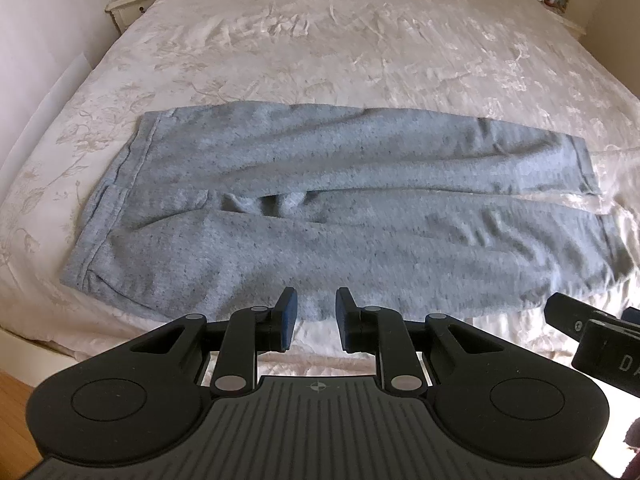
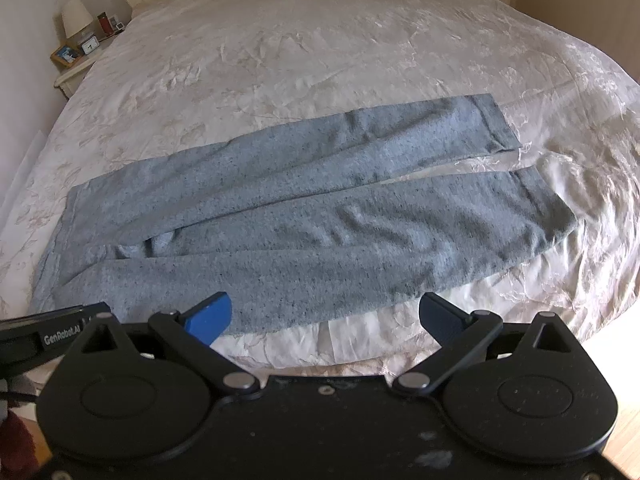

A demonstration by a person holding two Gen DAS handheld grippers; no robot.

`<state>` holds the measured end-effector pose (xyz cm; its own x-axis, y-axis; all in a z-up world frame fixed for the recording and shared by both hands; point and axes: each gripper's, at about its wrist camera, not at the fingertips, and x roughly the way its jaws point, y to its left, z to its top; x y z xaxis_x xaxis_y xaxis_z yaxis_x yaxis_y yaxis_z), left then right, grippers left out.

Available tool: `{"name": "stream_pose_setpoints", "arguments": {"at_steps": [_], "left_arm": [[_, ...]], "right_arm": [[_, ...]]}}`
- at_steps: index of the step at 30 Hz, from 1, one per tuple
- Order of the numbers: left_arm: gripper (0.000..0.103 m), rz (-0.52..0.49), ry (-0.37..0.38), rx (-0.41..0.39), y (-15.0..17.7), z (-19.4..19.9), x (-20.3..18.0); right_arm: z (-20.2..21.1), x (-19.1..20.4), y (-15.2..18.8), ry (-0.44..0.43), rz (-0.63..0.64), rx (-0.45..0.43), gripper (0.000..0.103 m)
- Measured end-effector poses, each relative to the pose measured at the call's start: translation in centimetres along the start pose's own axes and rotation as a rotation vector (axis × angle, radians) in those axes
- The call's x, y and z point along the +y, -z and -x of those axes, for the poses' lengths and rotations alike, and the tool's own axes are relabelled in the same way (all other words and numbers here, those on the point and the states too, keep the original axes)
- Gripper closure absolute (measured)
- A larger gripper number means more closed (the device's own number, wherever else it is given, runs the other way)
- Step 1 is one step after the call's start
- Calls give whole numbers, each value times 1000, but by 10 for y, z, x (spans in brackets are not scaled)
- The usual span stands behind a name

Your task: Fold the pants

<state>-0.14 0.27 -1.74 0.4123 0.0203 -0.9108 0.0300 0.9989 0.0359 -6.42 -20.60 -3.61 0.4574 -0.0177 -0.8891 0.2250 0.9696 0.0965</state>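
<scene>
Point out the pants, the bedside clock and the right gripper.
pants [image 1: 280,248], left wrist view, near leg.
clock [image 2: 91,45], right wrist view, its face.
right gripper [image 2: 324,322], right wrist view, gap midway between open fingertips.

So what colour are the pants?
Speckled light grey-blue pants, clearest in the right wrist view.

your left wrist camera sits just behind the left gripper [image 1: 316,318], above the near edge of the bed [image 1: 360,52], looking forward and down across it toward the far nightstand [image 1: 128,6]. your right wrist camera rides behind the right gripper [image 2: 324,318], a little to the right, aimed the same way but turned slightly left. both views are close to the near edge and share the grey pants [image 1: 320,208] laid crosswise, waistband left, plus the bedspread beyond. each view catches the other gripper at its edge.
</scene>
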Motion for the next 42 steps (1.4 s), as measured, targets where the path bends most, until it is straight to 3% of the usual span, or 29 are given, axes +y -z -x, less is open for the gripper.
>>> {"name": "stream_pose_setpoints", "arguments": {"at_steps": [7,12,14,22,27,35,42], "left_arm": [[83,-22,18,9,-4,-5,-8],[83,-7,21,10,-14,-12,-15],[83,5,15,7,-20,-15,-19],[83,43,-11,19,-63,-41,-39],[83,114,-47,32,-89,-57,-50],[83,245,-108,72,-124,-77,-53],[83,319,-161,89,-142,-86,-53]], "right_arm": [[-5,-6,-3,-5,-6,2,0],[-18,-19,-19,-17,26,-11,6],[-26,-25,-30,-19,58,-20,12],[-80,-68,-100,-49,202,-39,15],[-137,-85,-155,-99,347,-21,30],[-231,-78,-233,-212,655,1,31],[-290,-57,-249,-298,909,-23,31]]}}
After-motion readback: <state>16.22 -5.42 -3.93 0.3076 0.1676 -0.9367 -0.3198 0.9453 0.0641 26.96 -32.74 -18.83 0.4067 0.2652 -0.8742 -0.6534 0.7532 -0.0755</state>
